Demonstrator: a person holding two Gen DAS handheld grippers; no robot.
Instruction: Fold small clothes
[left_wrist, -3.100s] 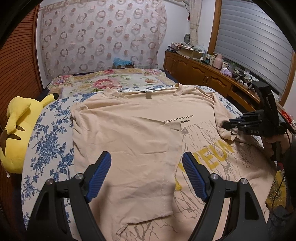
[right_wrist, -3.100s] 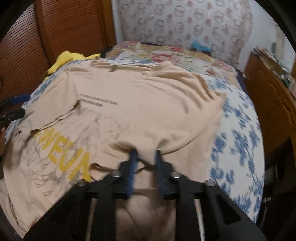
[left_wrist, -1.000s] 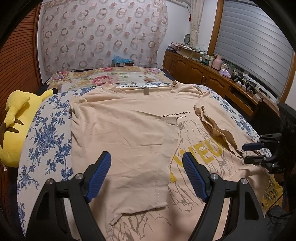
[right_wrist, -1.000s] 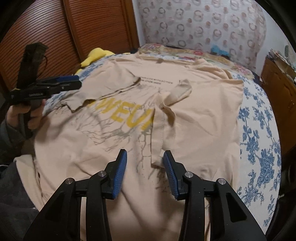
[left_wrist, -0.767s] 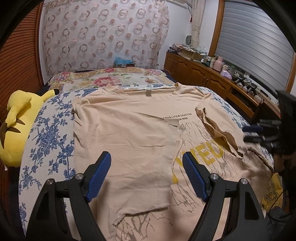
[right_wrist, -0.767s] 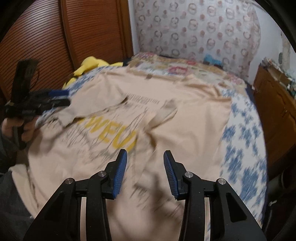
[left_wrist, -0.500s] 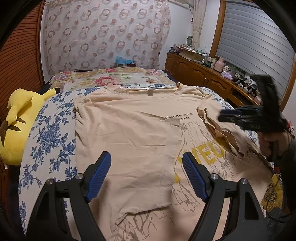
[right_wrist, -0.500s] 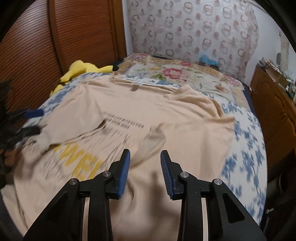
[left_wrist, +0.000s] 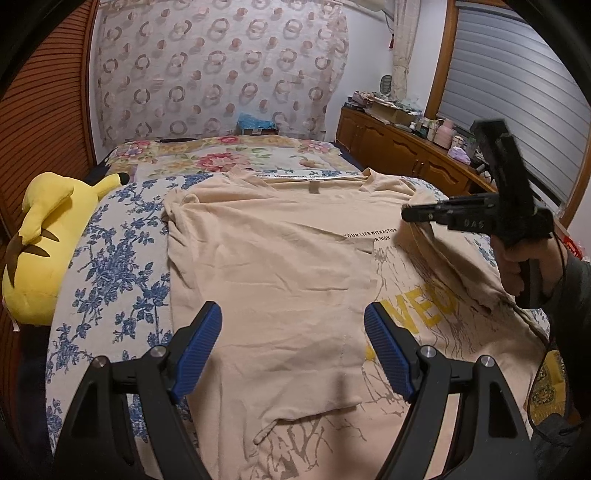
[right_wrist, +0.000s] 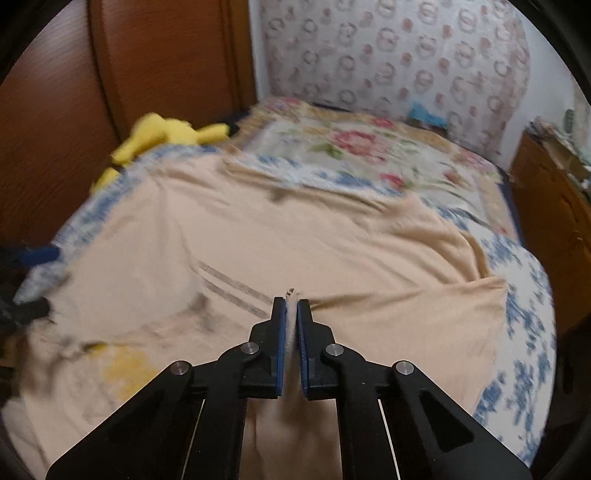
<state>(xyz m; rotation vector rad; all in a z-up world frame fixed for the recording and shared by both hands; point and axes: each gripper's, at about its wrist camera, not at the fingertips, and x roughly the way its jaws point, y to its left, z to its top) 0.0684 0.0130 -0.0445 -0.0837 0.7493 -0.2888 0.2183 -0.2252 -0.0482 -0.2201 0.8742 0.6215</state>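
Pinching a fold of the beige T-shirt (left_wrist: 280, 266) on the bed (left_wrist: 110, 266), with one side of it already turned in.

The right tongs (right_wrist: 291, 306) are clamped tight on a thin ridge of the shirt's cloth, a sliver of fabric poking out past the blue pads (right_wrist: 280, 332), and from the other side you can see them held above the shirt's right sleeve by a hand (left_wrist: 524, 266) in a dark sleeve. The left tongs (left_wrist: 291, 343) hang wide apart over the lower middle of the shirt with nothing between them. The shirt lies spread flat across the blue-flowered bedspread, collar toward the far wall, its left side folded over so the yellow lettering (left_wrist: 424, 306) is half covered. A yellow plush toy (left_wrist: 40, 236) lies at the bed's left edge, beside the wooden wall.
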